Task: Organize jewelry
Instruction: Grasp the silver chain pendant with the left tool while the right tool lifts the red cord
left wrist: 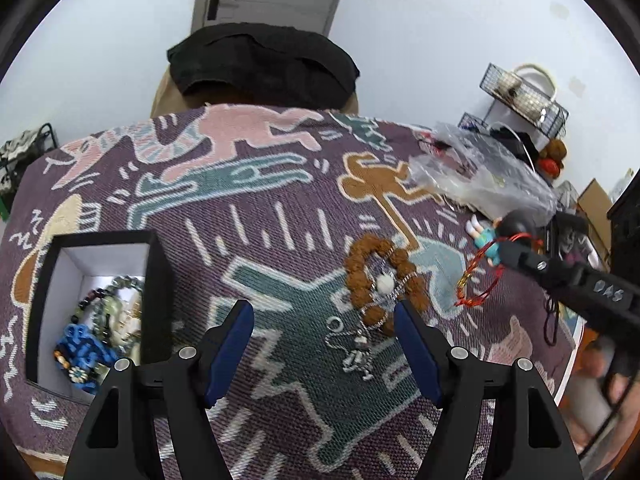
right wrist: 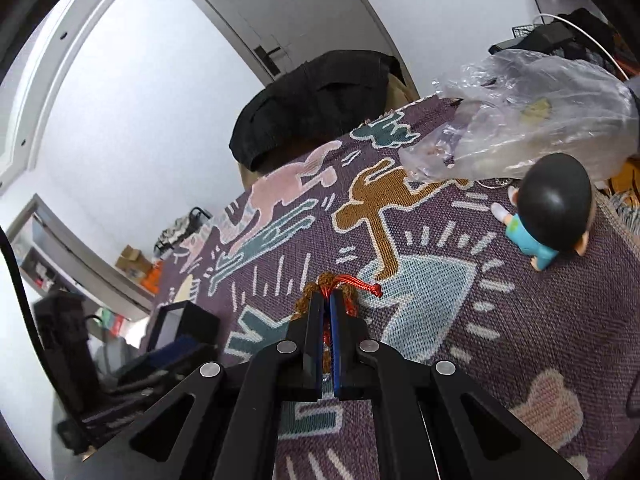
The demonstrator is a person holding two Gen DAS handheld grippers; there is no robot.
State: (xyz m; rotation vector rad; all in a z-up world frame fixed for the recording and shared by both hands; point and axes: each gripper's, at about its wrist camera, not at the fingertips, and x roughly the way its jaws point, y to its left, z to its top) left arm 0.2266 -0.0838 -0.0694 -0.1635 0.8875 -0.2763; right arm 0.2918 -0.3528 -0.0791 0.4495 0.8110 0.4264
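A: Several pieces already lie in the open black box (left wrist: 154,276) at the bench's left: dark and green bead strings and a blue piece. Left on the patterned cloth (left wrist: 280,184): the brown bead bracelet (left wrist: 360,264) with a silver chain (left wrist: 356,344) beside it. Judged part done.

B: Tools?

A: The right tool (right wrist: 327,304) is closed tight on the red cord bracelet (right wrist: 352,284). The left tool (left wrist: 324,320) stands wide, nothing between its pads, poised just short of the brown beads.

B: View differences?

A: The left wrist view shows the box's contents and the red loop (left wrist: 478,276) hanging clear of the cloth from the right tool (left wrist: 508,250). The right wrist view shows the pinch itself close up, but only the box's outside and none of the chain. The doll (right wrist: 548,216) and plastic bag (right wrist: 532,120) show in both.
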